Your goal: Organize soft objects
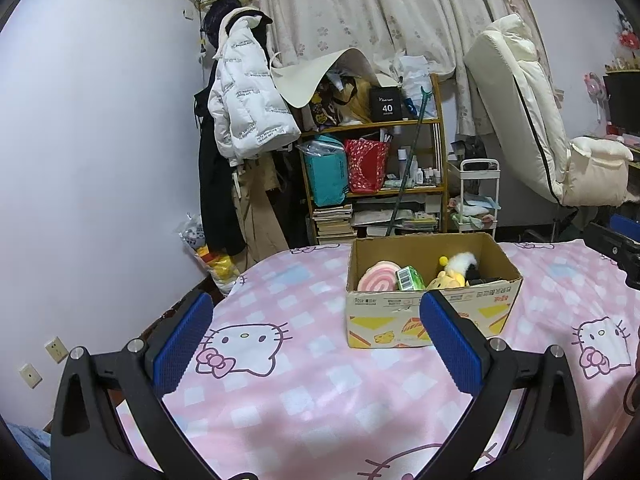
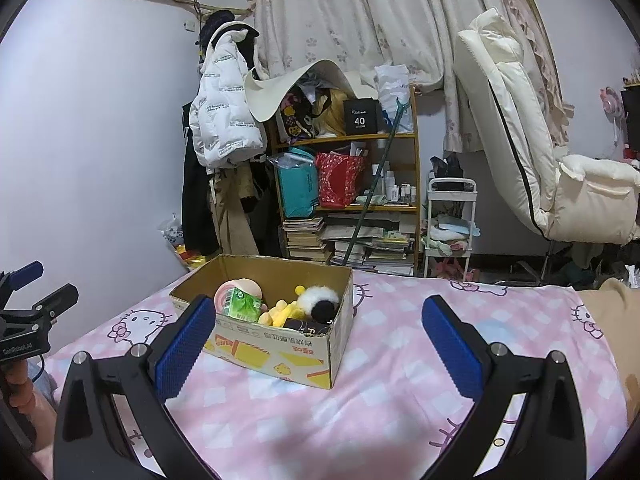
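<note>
A cardboard box (image 1: pixel 432 316) stands on the pink Hello Kitty bedspread (image 1: pixel 304 392). It holds a pink swirl plush (image 1: pixel 378 278), a green tissue pack (image 1: pixel 410 278), a yellow plush (image 1: pixel 448 278) and a white-and-black fluffy toy (image 1: pixel 464 262). My left gripper (image 1: pixel 316 344) is open and empty, low over the bed in front of the box. In the right wrist view the box (image 2: pixel 280 352) sits left of centre with the same toys, the green pack (image 2: pixel 242 304) among them. My right gripper (image 2: pixel 316 344) is open and empty, in front and to the right of the box.
A cluttered wooden shelf (image 2: pixel 348 176) with bags and books stands behind the bed. Coats (image 1: pixel 244 92) hang on the wall. A cream recliner chair (image 2: pixel 532 148) is at the right. A white trolley (image 2: pixel 450 224) stands beside the shelf. The left gripper's body (image 2: pixel 28 320) shows at the right view's left edge.
</note>
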Available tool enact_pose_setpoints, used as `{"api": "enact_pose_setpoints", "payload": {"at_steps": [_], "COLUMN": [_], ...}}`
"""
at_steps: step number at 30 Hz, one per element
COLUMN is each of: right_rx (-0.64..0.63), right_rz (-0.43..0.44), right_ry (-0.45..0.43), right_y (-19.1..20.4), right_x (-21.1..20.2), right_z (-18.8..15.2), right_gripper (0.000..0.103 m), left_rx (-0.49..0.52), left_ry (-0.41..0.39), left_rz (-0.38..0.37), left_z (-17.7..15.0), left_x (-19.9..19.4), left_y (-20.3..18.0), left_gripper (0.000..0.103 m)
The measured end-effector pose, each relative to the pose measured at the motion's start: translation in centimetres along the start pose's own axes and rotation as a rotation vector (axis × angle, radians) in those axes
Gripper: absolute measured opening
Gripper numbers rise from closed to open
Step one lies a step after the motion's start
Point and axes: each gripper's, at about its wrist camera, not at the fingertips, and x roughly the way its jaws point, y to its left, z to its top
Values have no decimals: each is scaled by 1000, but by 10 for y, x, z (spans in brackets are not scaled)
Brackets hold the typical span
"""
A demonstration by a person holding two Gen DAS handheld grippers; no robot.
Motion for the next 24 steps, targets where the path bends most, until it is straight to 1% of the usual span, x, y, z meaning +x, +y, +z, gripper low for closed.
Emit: {"api": "enact_pose_setpoints", "payload": {"at_steps": [6, 24], "right_rx": [-2, 2], "right_rz": [0, 0], "right_ry": [5, 8], "right_y": [5, 5], "right_x": [1, 1], "right_z": [-4, -4], "right_gripper": [103, 103], "left_rx": [-1, 0], "left_ry": [20, 16], "left_rz": [-2, 16], "left_z": [-1, -1], "left_x": [5, 3], "left_y": [1, 0], "left_gripper": [102, 102]}}
